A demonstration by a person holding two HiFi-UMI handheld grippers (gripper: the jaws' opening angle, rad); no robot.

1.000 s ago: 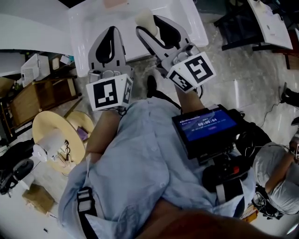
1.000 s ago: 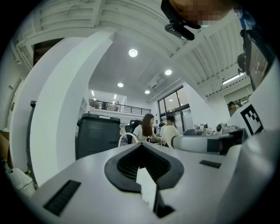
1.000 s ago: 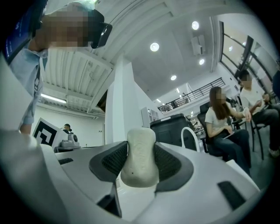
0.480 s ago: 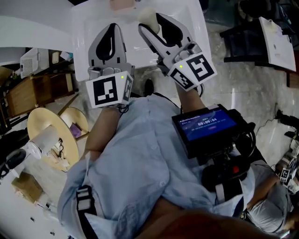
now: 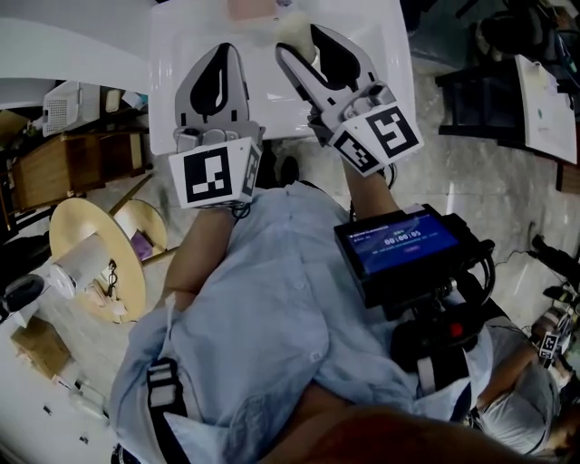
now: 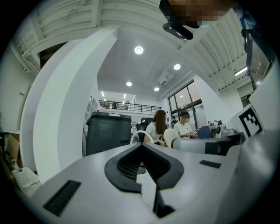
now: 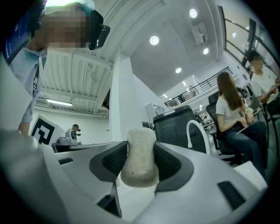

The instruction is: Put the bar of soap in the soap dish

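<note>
The right claw (image 7: 140, 165) is squeezed shut on the bar of soap (image 7: 140, 151). A dark pad presses on each side, so the soap stands up tall and pokes out past the tips. I think it is held tight like this so the slippery soap does not drop. From the head view, the soap (image 5: 291, 34) is over the white table (image 5: 376, 63), close to its far side. The left claw (image 6: 142, 148) is closed all the way and has nothing in it. It hangs next to the right one, out of its way. A pink thing (image 5: 248, 8) sits at the far edge of the table, near the soap. It may be the soap dish, but it is cut off, so I cannot tell. The table is bare on both sides of the claws, so there looks to be room to move.
</note>
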